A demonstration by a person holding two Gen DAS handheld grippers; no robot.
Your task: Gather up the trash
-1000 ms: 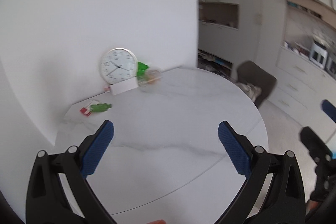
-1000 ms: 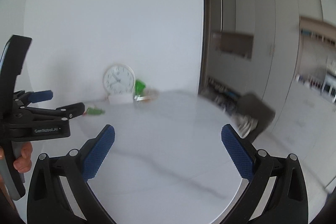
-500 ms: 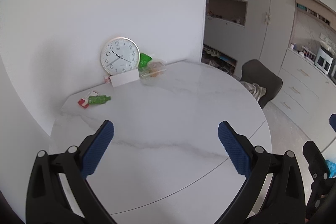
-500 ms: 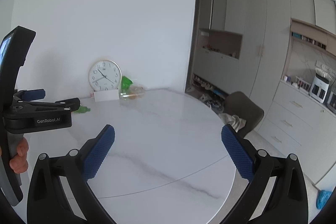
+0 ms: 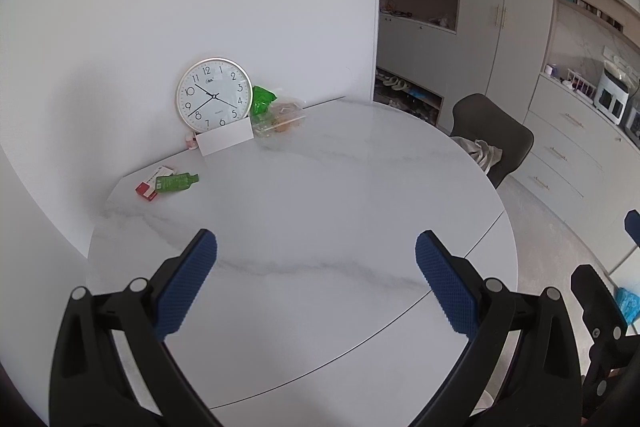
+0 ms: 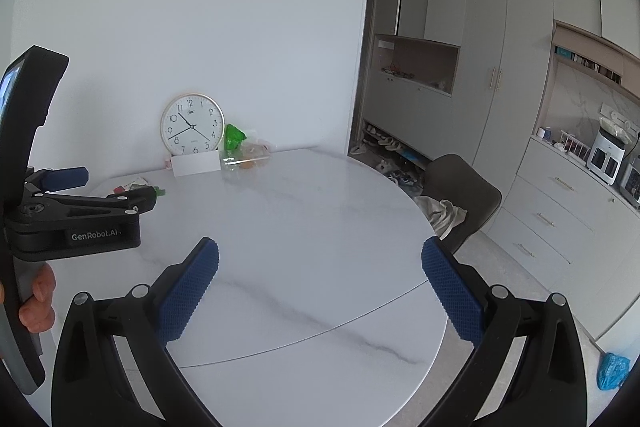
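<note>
Left gripper [image 5: 316, 259] and right gripper [image 6: 320, 263], jaws spread wide and holding nothing, hovered over the near part of the round marble table [image 5: 320, 211]. The trash lay well apart from both, at the far edge by the wall: a green pouch [image 5: 176, 182] resting partly on a red-and-white box [image 5: 151, 183], and a clear plastic container [image 5: 280, 121] beside a green bag [image 5: 261, 99] near the clock [image 5: 214, 94]. The pouch's long axis ran left–right, its narrow cap end pointing right. A sound approach would probably cross that axis, the jaws closing over the pouch's flat sides.
</note>
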